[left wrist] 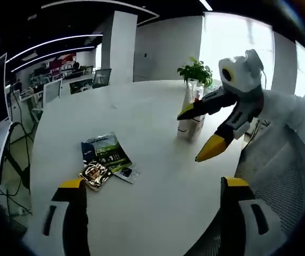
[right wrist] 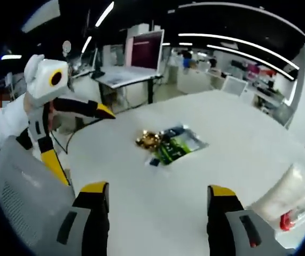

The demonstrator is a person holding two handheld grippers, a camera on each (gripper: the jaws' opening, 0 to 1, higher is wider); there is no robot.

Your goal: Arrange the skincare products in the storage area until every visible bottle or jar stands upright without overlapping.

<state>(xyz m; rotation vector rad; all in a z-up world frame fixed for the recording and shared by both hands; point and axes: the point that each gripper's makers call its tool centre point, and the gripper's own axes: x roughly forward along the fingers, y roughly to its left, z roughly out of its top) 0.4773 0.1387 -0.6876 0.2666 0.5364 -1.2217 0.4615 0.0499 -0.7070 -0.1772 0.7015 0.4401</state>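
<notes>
A green and dark sachet (left wrist: 105, 152) and a gold foil packet (left wrist: 95, 174) lie flat, touching, on the round white table (left wrist: 157, 208). A clear pouch (left wrist: 190, 126) with white items stands beside a potted plant (left wrist: 197, 72). My left gripper (left wrist: 153, 183) is open and empty, short of the packets. The right gripper (left wrist: 194, 134) comes in from the right, open, in front of the pouch. In the right gripper view the sachet (right wrist: 174, 144) and gold packet (right wrist: 148, 140) lie ahead of my open right gripper (right wrist: 157, 188). The pouch (right wrist: 287, 197) sits off to its right, and the left gripper (right wrist: 83, 140) hangs open at the left.
A grey mesh chair back (left wrist: 280, 176) stands at the table's near edge, seen again as a chair back (right wrist: 24, 181) in the right gripper view. Desks, a monitor (right wrist: 144, 49) and office chairs fill the room beyond the table. A white pillar (left wrist: 123, 45) rises behind.
</notes>
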